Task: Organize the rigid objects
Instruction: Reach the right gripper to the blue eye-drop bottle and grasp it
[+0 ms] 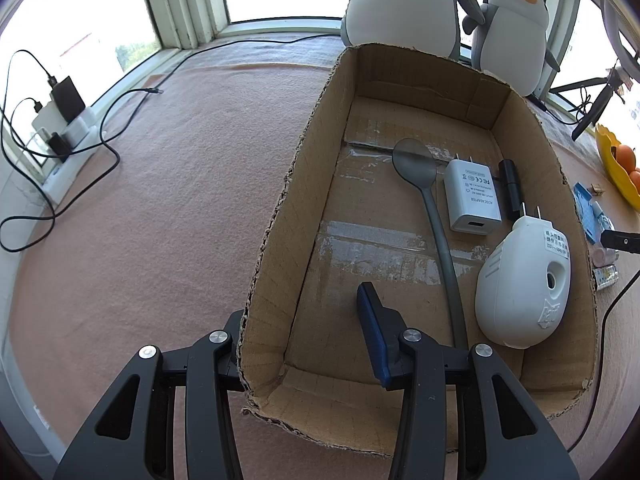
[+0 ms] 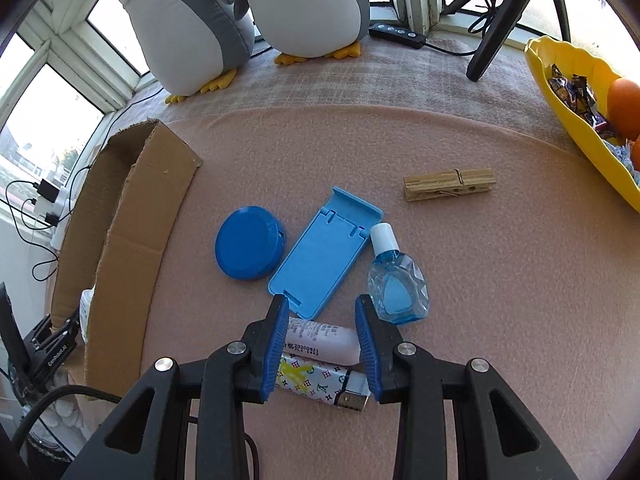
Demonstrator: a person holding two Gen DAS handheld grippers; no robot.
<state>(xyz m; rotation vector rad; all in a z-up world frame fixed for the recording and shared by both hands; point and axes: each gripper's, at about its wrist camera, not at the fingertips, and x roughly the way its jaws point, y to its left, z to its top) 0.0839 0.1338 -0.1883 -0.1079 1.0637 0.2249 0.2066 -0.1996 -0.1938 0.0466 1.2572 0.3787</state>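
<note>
Left gripper [image 1: 308, 344] clamps cardboard box [image 1: 280, 216] wall; right gripper [image 2: 322, 344] open narrowly, straddling pink tube [image 2: 320, 340] on surface, pads not pressing.

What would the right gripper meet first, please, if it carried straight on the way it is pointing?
Most likely the small pink tube, lying crosswise between the open fingers of the right gripper, with the patterned lighter beside it. Depth is unclear, so which comes first is uncertain.
</note>
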